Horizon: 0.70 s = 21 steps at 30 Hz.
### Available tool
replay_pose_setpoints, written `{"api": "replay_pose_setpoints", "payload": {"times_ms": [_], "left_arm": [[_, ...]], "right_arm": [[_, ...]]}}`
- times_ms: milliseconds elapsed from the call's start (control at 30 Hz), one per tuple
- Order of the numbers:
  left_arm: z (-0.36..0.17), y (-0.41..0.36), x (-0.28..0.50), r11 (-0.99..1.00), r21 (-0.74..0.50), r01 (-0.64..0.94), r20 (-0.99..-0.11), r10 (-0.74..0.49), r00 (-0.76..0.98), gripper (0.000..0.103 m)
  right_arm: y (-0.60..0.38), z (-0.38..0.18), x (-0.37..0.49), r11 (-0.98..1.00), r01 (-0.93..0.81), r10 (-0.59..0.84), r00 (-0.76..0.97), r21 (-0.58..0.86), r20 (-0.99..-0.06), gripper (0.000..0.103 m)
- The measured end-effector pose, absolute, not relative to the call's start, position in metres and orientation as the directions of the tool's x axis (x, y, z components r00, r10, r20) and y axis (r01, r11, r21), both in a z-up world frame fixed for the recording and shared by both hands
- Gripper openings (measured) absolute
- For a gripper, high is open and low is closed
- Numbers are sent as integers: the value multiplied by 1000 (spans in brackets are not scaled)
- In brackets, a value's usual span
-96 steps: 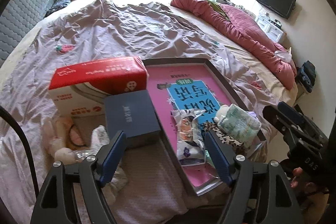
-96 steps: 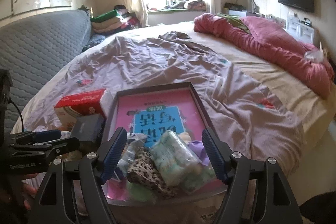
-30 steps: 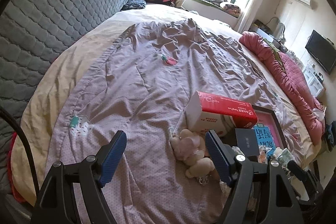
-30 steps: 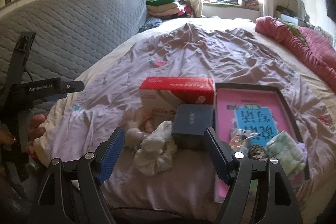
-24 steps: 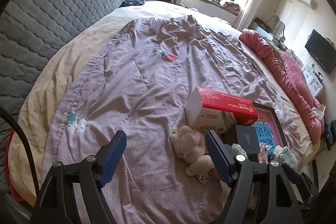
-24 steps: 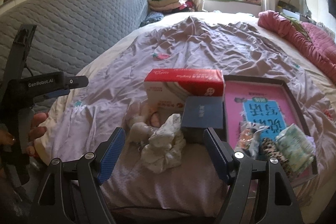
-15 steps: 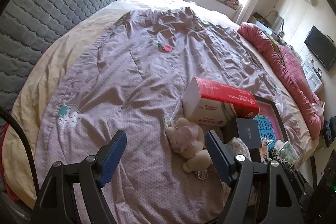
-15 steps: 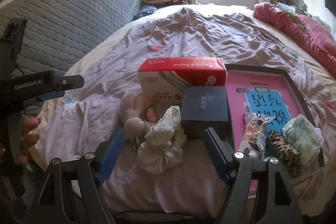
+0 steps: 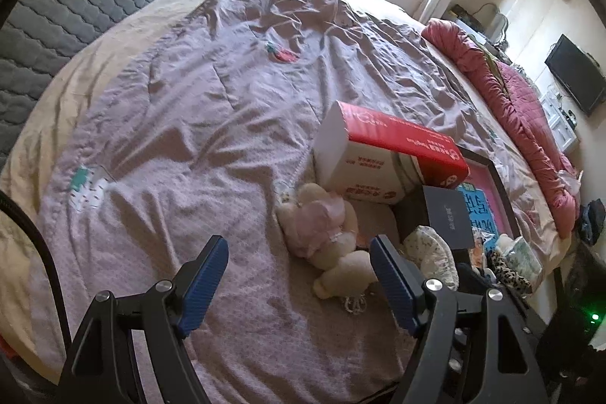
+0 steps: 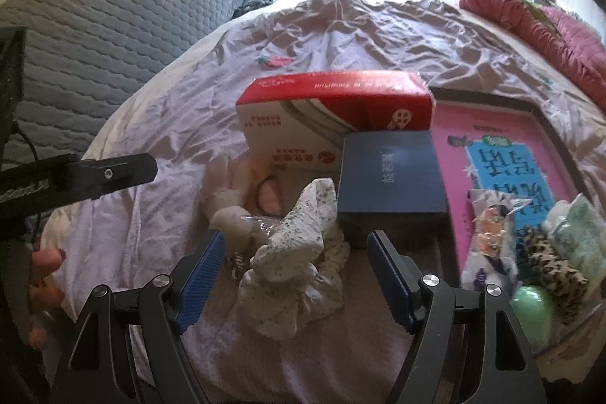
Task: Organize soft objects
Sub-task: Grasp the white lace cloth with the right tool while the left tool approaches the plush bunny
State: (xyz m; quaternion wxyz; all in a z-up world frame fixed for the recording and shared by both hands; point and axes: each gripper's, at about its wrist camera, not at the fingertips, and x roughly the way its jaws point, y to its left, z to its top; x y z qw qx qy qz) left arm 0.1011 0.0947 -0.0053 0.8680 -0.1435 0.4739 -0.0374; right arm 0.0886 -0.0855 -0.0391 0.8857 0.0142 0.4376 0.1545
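Left wrist view: the left gripper (image 9: 299, 275) hangs over the bed (image 9: 181, 124), fingers (image 9: 206, 273) apart with only bedspread between them; the plush toy (image 9: 325, 233) lies just beyond the right finger, in front of the red-and-white tissue box (image 9: 378, 158). Right wrist view: the right gripper (image 10: 295, 271), fingers (image 10: 390, 275) apart and just closing slightly, frames the crumpled speckled cloth (image 10: 299, 252) without pressing it. The cloth lies against the dark blue box (image 10: 390, 173); small soft items sit on the pink tray (image 10: 492, 124) to the right. The left gripper's body reaches in at left.
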Motion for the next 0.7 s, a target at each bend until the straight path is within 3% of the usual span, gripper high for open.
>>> {"api": "replay_pose_setpoints", "payload": {"times_ms": [167, 367, 700], "left_arm": [[-13, 85, 104, 952, -299, -60, -815, -222, 535, 77], [-25, 75, 111, 947, -316, -60, -821, -242, 517, 77], [-40, 68, 118, 942, -326, -83, -831, -243, 501, 77]], "right_arm": [[-88, -55, 96, 948, -263, 296, 534, 177, -792, 44], [-100, -61, 99, 940, -293, 307, 516, 172, -800, 26], [-139, -64, 89, 945, -293, 283, 520, 143, -806, 16]]}}
